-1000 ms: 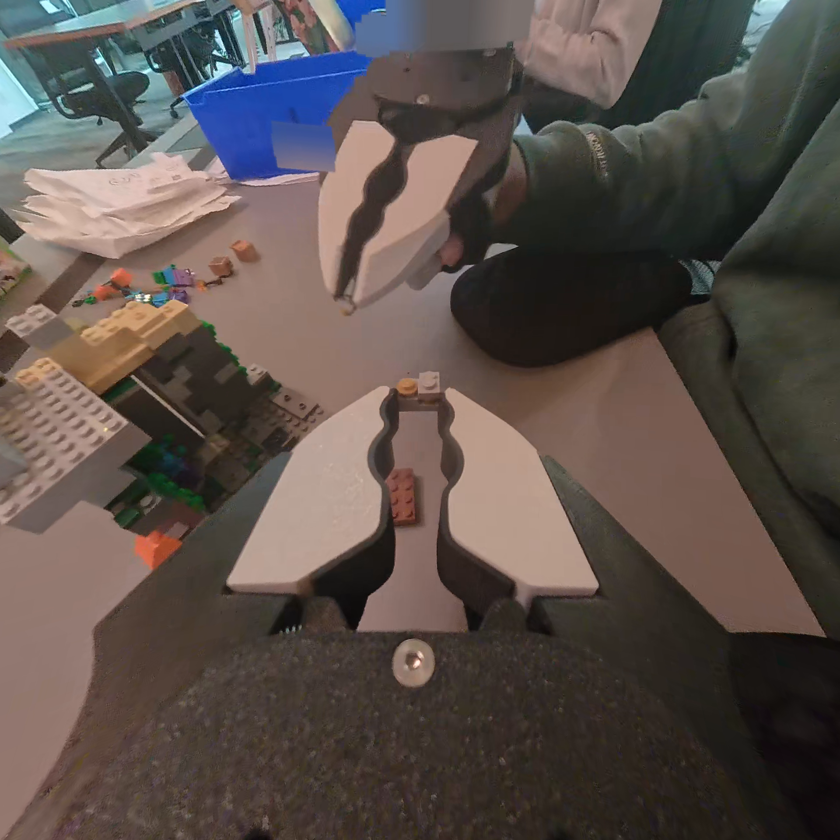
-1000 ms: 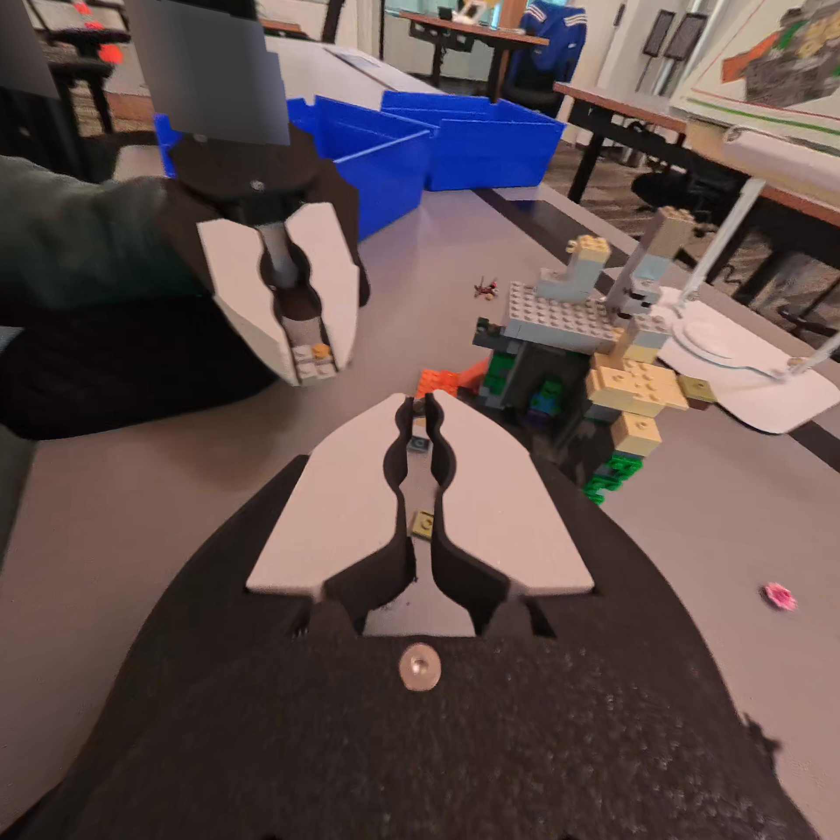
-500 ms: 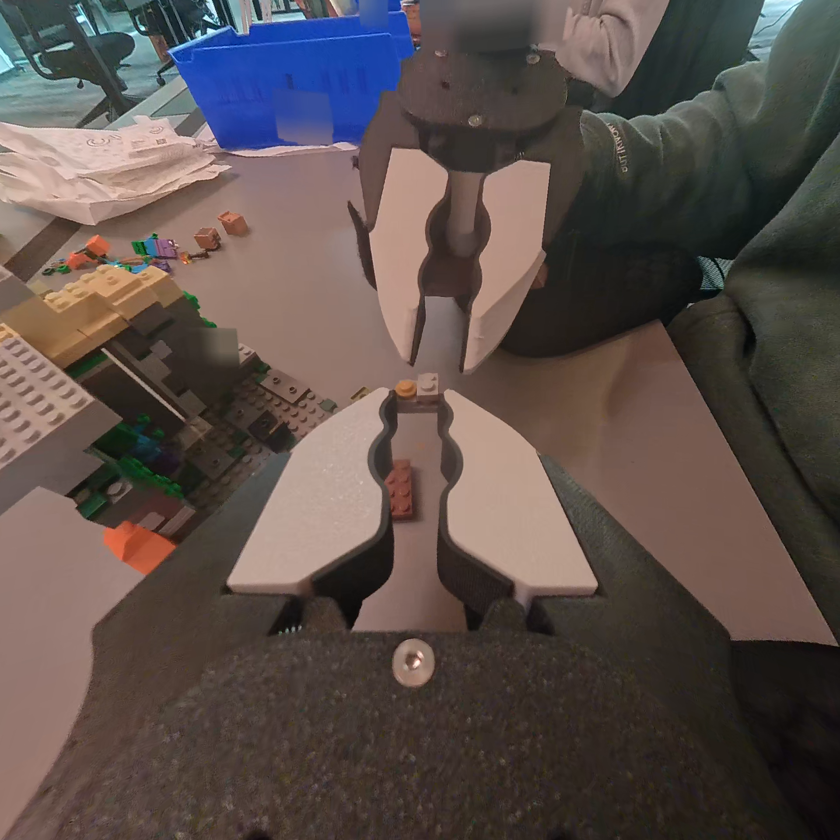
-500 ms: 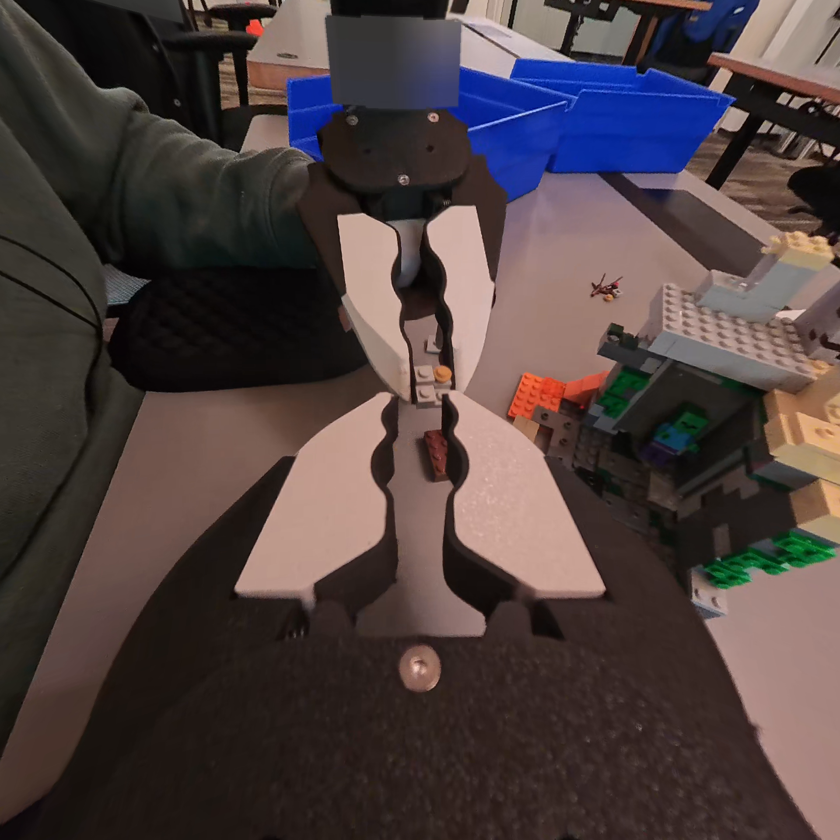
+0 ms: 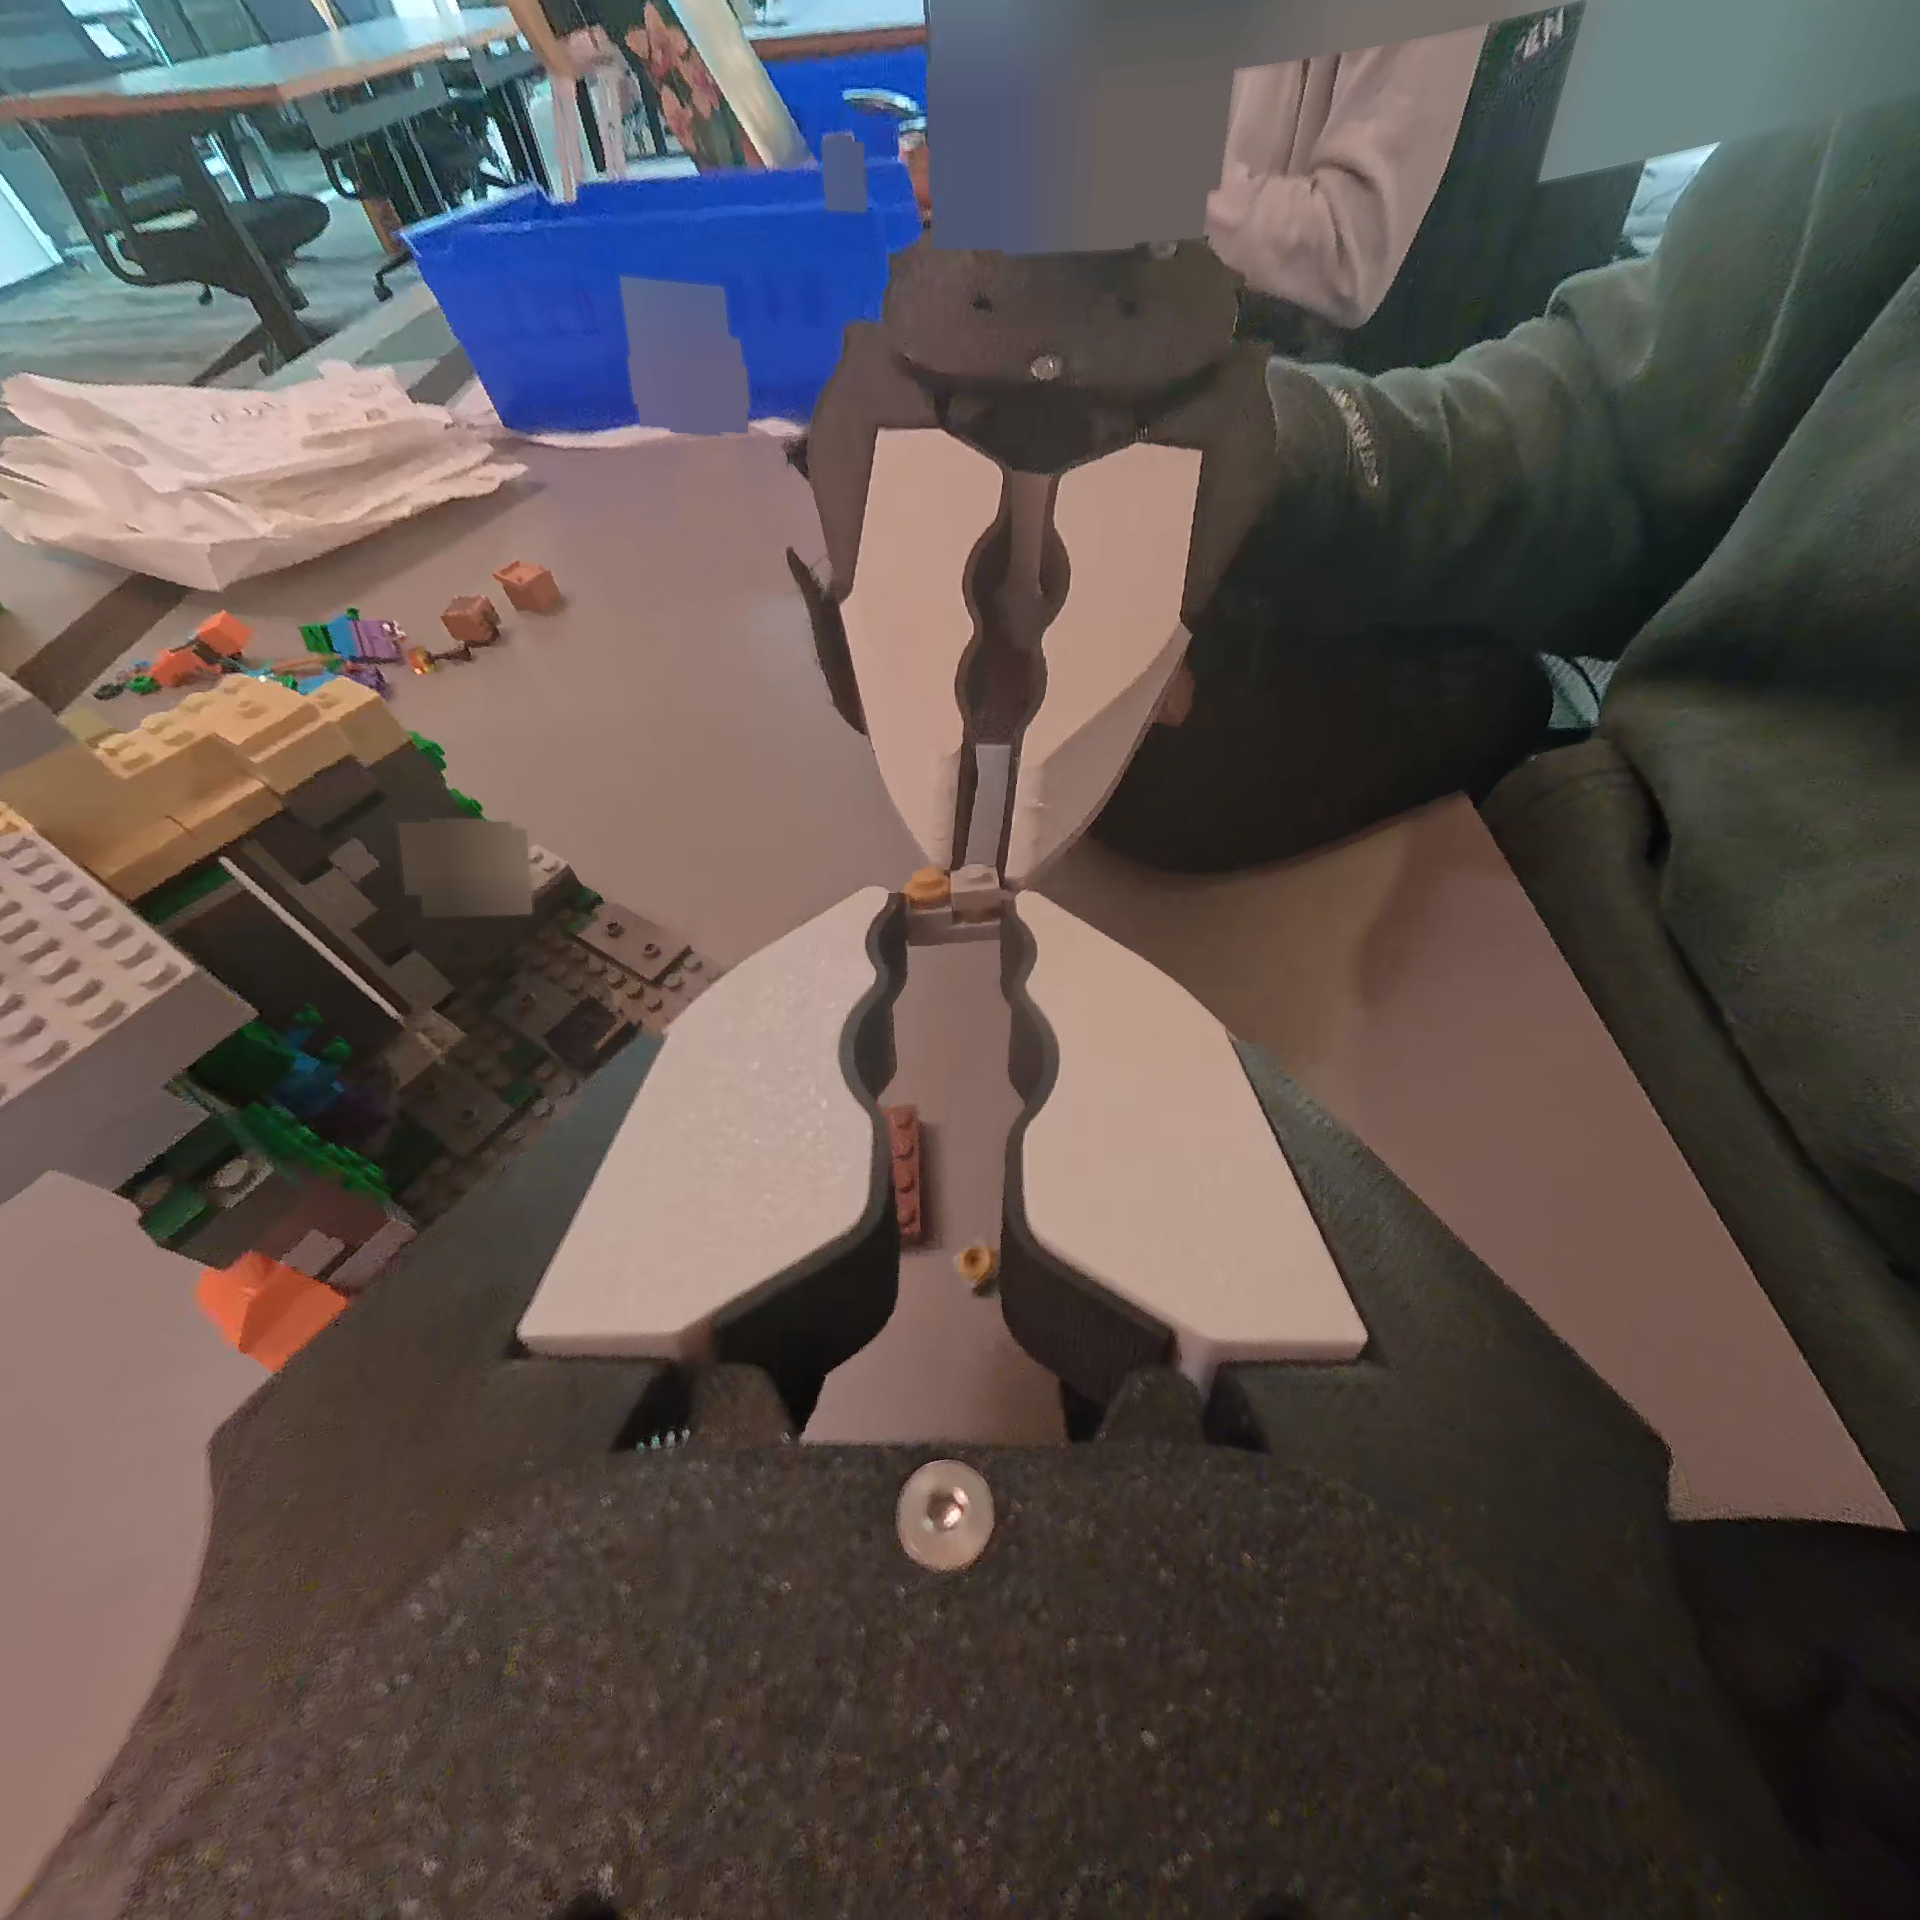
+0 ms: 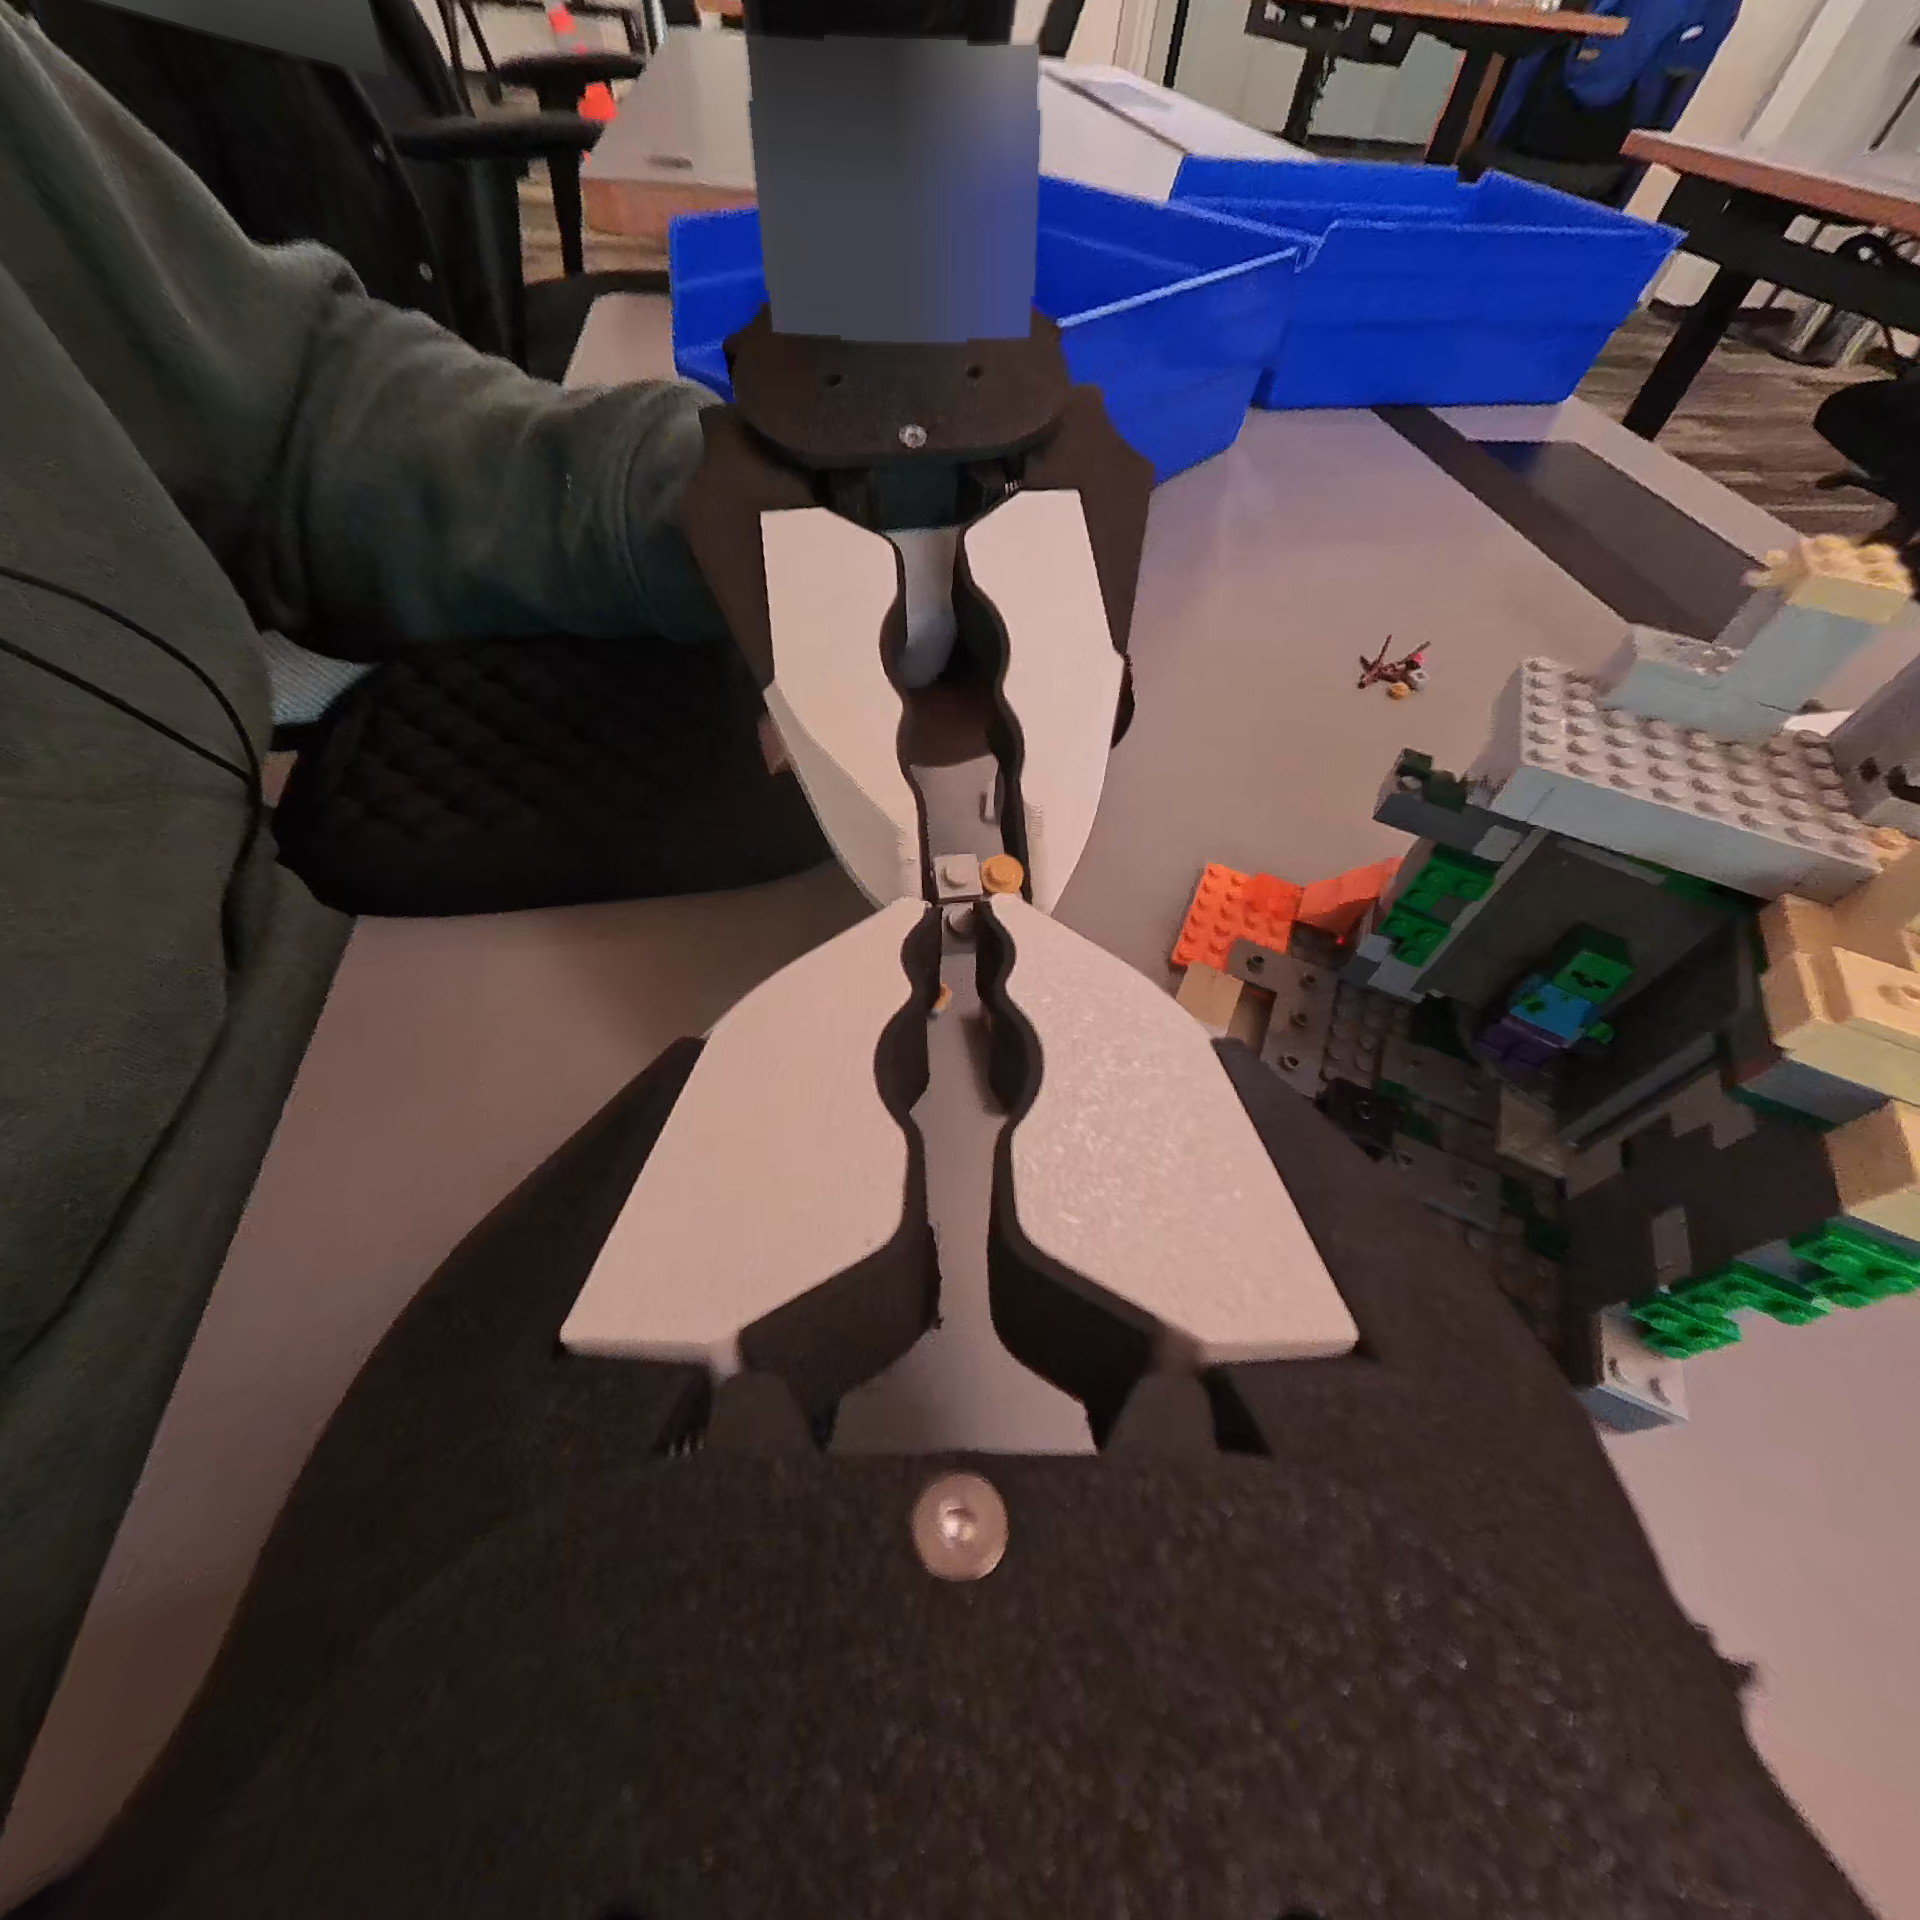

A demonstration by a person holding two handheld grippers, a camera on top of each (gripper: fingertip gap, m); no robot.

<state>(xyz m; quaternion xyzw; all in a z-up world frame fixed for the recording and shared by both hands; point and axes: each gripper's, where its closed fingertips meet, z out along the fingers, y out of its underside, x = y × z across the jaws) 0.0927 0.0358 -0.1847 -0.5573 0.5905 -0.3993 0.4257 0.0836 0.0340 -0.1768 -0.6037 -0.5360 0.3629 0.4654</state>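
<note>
Grey tabletop (image 5: pixel 644 665) below: left gripper (image 5: pixel 951 914) fingers clamp a small grey plate (image 5: pixel 951 904); right gripper (image 6: pixel 961 914) fingers, nearly together, meet it and could knock it loose.

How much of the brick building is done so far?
Much of the brick model already stands. In hand: the left gripper pinches a small grey piece with an orange stud; the right gripper meets it tip to tip. Left over: a brown brick and loose bits lie on the table.
</note>
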